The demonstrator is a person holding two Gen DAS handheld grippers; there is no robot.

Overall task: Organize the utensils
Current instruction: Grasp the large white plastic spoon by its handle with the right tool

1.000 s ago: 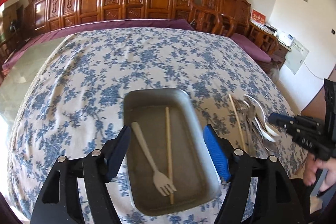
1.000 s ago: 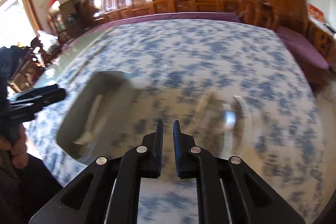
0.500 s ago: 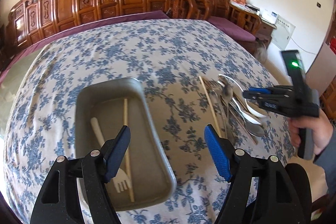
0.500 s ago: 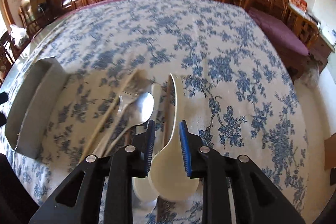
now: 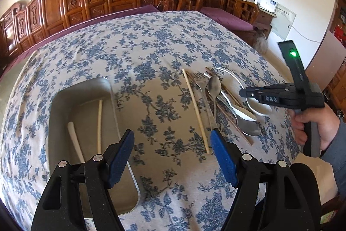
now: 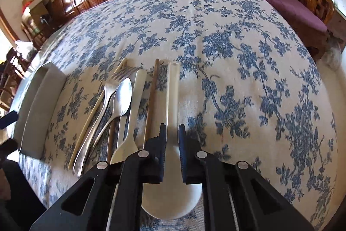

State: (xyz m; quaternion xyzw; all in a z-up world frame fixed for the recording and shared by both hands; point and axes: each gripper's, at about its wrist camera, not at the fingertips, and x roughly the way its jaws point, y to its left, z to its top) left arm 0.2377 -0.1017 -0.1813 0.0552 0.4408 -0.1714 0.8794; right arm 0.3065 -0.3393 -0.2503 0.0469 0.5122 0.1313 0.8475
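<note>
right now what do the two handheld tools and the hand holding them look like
Both are black plastic two-finger tools with blue ribbed pads and silver rivets at the finger joints. The left tool shows broad blue pads. The right tool carries raised "DAS" lettering, a grey grip, and an upright black bar with a lit green light. The hand holding it wears a grey sleeve.

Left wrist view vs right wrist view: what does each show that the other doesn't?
Only left wrist: the open left tongs, the tray's inside with a white fork and a pale chopstick, and the person's hand holding the right tool.

Only right wrist: the right tongs closing astride the white spoon at its handle.

Both: the metal tray, the utensil pile and the floral tablecloth.
</note>
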